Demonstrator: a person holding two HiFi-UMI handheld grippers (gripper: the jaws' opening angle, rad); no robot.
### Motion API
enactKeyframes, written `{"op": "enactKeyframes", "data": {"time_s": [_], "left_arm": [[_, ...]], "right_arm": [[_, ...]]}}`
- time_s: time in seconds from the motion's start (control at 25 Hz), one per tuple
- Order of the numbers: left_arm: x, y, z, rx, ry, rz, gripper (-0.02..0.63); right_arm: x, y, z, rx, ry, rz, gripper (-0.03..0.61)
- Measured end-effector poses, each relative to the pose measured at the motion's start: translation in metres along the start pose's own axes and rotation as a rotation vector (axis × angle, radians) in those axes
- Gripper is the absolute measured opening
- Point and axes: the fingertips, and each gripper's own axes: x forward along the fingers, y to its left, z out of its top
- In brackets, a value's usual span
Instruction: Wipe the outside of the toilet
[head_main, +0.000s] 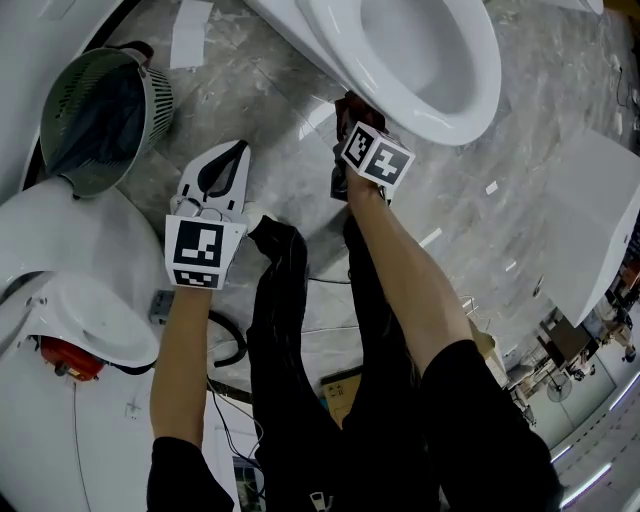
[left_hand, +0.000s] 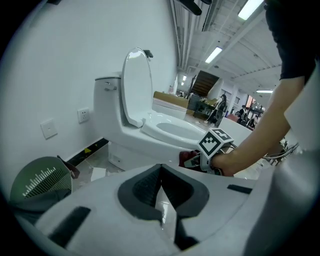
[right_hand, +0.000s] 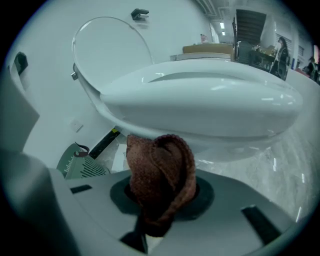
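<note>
Right gripper view: right gripper (right_hand: 161, 197) clamps a brown cloth (right_hand: 159, 167) just below the toilet bowl (right_hand: 200, 105); left gripper (left_hand: 161, 190) closed, empty.

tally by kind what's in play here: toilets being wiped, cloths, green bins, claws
toilet: 1
brown cloth: 1
green mesh bin: 1
claws: 2 (left claw shut with nothing in it, right claw shut on the brown cloth)
total: 5
</note>
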Motion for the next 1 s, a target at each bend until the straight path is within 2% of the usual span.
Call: {"op": "enactKeyframes", "data": {"time_s": [0.44,0.8,1.0], "left_arm": [[0.036,-0.058,0.012,0.027,0.019,-0.055,0.008],[0.069,-0.103,0.028,0.041,0.029,-0.092,0.008],[0.086,-0.127,0.035,0.046,0.037,-0.109,0.008]], "right_arm": [[-0.030,-0.097,-0.014,-0.002,0.033,-0.032,0.083],[-0.044,-0.159,-0.004,-0.087,0.077,-0.030,0.083],[-0.048,-0.188,0.005,-0.091,0.084,-0.040,0.083]]}}
